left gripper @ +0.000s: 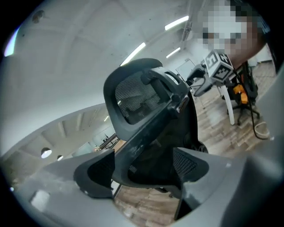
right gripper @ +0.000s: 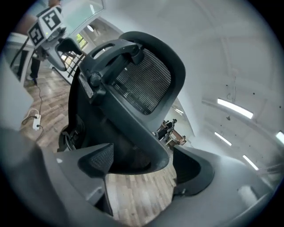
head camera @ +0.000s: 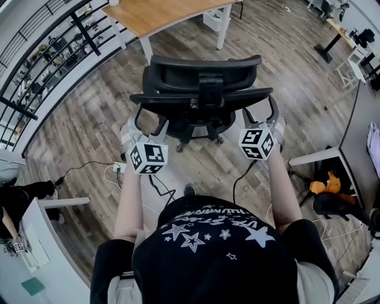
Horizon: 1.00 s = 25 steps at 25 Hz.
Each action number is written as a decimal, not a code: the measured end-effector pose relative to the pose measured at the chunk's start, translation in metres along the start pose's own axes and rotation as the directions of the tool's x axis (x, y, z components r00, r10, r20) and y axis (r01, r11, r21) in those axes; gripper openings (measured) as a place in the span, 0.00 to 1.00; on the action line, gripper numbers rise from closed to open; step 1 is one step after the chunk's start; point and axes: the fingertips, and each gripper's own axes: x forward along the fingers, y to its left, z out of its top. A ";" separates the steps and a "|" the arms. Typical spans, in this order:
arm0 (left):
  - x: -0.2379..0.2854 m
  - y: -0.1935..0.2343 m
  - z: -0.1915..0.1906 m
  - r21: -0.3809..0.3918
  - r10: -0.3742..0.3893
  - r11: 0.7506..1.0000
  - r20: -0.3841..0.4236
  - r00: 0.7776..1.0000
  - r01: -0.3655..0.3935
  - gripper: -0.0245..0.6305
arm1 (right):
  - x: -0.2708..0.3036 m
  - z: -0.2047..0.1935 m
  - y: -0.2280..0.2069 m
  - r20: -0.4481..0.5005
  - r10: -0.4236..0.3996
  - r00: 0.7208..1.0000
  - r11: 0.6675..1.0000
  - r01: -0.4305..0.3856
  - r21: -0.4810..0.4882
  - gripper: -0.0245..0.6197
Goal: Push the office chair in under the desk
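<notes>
Black mesh-backed office chair (head camera: 202, 89) on wood-plank floor (head camera: 89, 119), backrest toward me, just short of light wooden desk with white legs (head camera: 160, 15), not under it; my left gripper (left gripper: 144, 166) spread wide astride backrest edge, pads clear; my right gripper (right gripper: 148, 162) likewise, gripping nothing

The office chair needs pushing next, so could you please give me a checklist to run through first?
1. Left gripper gripping the back of the chair: not ok, jaws apart astride its edge.
2. Right gripper gripping: not ok, jaws likewise apart.
3. Chair under the desk: not ok, short of it.
4. Floor between them free: ok where visible.
5. Cable clear of the wheels: ok, it lies behind the chair.
6. Chair fits between desk legs: cannot tell.
</notes>
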 end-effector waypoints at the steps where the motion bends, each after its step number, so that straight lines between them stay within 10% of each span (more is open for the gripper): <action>1: 0.004 0.001 -0.003 0.050 0.004 0.999 -0.022 1.000 -0.003 0.67 | 0.003 -0.001 -0.001 -0.008 -0.005 1.000 0.999 0.005 -0.034 0.70; 7: 0.036 0.030 -0.015 0.285 0.073 0.958 -0.139 0.988 -0.030 0.67 | 0.031 0.009 0.002 -0.047 0.007 0.999 0.973 -0.018 -0.232 0.64; 16: 0.072 0.049 -0.014 0.334 0.086 0.942 -0.121 0.989 -0.042 0.45 | 0.048 0.010 -0.011 -0.078 -0.154 0.985 0.915 0.112 -0.388 0.42; 25: 0.074 0.050 -0.008 0.383 0.104 0.920 -0.028 0.994 -0.085 0.45 | 0.054 0.012 -0.017 -0.100 -0.201 0.975 0.909 0.147 -0.390 0.41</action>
